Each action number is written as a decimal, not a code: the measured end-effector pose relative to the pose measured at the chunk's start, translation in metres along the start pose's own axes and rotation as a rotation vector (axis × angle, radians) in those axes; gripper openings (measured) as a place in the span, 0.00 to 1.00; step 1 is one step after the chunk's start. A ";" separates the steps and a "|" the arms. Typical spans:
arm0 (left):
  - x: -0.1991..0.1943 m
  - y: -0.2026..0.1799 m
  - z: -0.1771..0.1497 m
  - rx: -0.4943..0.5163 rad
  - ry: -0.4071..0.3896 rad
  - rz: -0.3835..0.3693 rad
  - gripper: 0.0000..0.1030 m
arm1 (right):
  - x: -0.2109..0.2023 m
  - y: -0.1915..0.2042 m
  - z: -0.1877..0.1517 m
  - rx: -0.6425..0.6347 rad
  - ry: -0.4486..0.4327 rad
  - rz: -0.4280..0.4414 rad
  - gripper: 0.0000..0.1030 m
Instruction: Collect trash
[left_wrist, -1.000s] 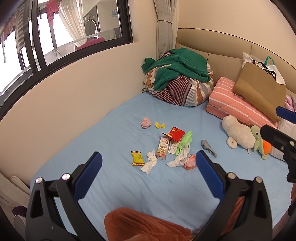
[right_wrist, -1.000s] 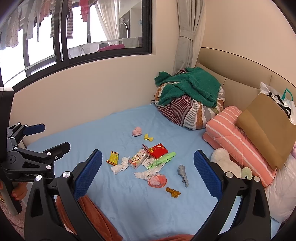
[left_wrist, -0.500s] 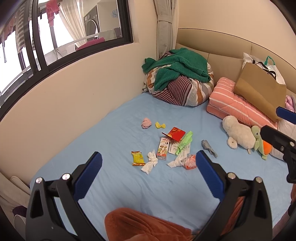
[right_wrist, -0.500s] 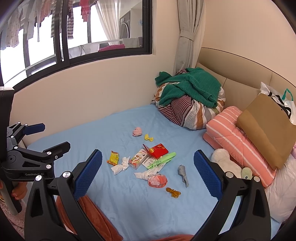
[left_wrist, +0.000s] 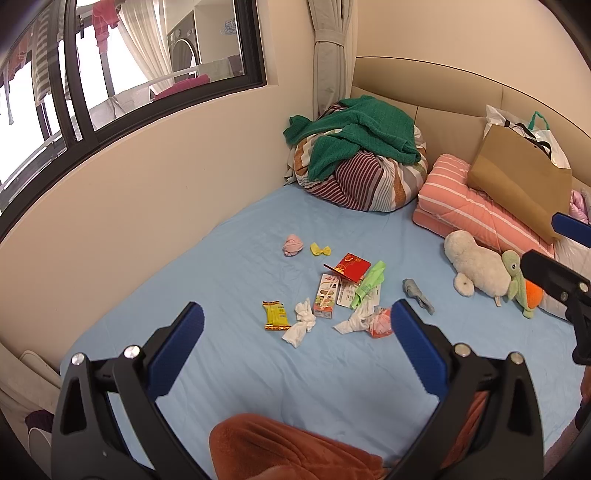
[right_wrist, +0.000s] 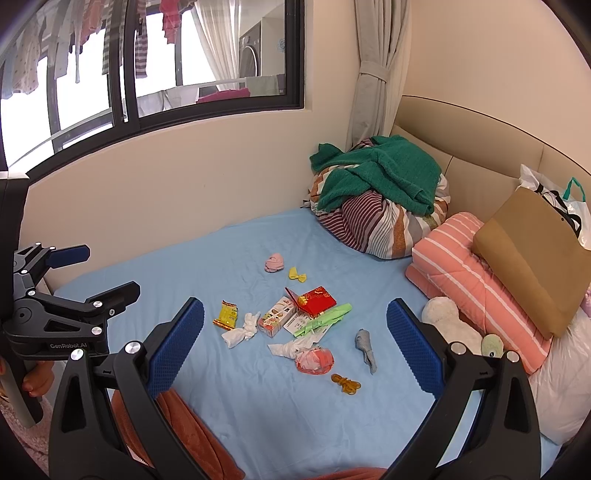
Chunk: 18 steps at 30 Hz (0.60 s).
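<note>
Bedroom scene with a blue bed (left_wrist: 229, 369). Left gripper (left_wrist: 295, 325) and right gripper (right_wrist: 295, 321) hover above it, both jaws spread wide and holding nothing. Beyond them, mid-bed, lies the trash: yellow wrapper (left_wrist: 275, 315), tissues (left_wrist: 301, 323), red packet (left_wrist: 351, 266), green wrapper (left_wrist: 367, 284). Plush toys (left_wrist: 476, 267) rest near pillows.

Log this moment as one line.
phase: approach | left tool: open, empty | right tool: open, empty | litter pile: untouched on blue sheet | brown paper bag: on pink bedding
</note>
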<state>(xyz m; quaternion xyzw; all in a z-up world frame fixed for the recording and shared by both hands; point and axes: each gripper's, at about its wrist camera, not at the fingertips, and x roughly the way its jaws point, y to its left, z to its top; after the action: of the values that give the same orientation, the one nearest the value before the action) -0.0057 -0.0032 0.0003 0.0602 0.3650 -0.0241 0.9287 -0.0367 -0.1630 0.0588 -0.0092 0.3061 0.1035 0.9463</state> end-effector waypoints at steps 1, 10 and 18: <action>0.000 0.000 0.000 0.000 0.000 0.000 0.97 | 0.001 0.000 0.000 -0.001 0.001 0.000 0.93; 0.000 0.000 0.000 0.001 -0.001 0.001 0.97 | 0.000 0.000 0.000 -0.002 0.001 -0.001 0.93; 0.000 0.000 0.000 0.001 0.000 0.001 0.97 | 0.000 0.000 0.000 -0.002 0.001 0.000 0.93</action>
<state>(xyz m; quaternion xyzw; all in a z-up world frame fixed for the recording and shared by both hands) -0.0059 -0.0036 0.0002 0.0607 0.3648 -0.0240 0.9288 -0.0361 -0.1626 0.0590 -0.0100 0.3065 0.1037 0.9461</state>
